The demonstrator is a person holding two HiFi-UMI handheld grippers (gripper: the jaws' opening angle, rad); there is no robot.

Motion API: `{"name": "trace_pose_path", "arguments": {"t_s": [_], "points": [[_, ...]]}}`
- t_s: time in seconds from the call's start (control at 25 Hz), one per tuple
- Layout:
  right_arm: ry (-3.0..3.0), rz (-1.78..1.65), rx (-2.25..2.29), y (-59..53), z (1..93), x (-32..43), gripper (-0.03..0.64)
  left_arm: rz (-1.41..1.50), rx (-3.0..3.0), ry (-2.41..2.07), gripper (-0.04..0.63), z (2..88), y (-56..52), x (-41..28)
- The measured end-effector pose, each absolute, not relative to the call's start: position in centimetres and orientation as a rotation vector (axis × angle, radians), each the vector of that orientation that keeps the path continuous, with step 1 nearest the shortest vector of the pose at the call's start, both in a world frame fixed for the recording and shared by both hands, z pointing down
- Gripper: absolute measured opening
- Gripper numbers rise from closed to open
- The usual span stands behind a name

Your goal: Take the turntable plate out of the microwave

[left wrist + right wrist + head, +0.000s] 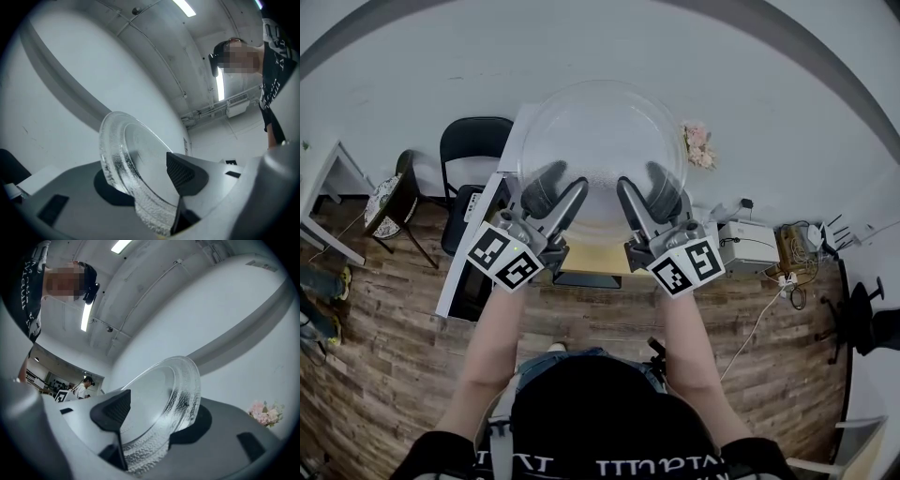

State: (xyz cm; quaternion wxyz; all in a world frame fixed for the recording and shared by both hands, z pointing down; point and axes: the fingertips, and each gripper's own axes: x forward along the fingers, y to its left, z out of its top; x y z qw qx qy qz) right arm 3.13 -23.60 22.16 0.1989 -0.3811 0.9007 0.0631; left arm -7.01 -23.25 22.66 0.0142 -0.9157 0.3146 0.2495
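Observation:
The clear glass turntable plate (600, 141) is up in the air in front of me, held by its near edge from both sides. My left gripper (565, 183) has the plate's left part between its jaws; one finger lies on top and the other shows dark through the glass. My right gripper (639, 180) holds the right part the same way. In the left gripper view the plate (126, 154) sits slanted in the left gripper (140, 173), its pebbled rim deep between the jaws. The right gripper view shows the plate (173, 394) wedged likewise in the right gripper (161, 413). I cannot make out the microwave.
Far below lies a wood floor with a black chair (473, 141), a small round patterned table (384, 202) and a white table edge (467, 262) at the left. Pink flowers (698, 145), a white box (750, 246) and cables (792, 258) are at the right. Another person (84, 385) stands far off.

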Motion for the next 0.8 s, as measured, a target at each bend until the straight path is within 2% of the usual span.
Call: {"name": "trace_pose_path", "arguments": {"t_s": [0.8], "points": [[2.51, 0.224, -1.099, -24.5, 21.0, 3.1, 0.261, 0.793, -2.845, 0.953, 0.196, 21.6, -24.6, -7.1]]}}
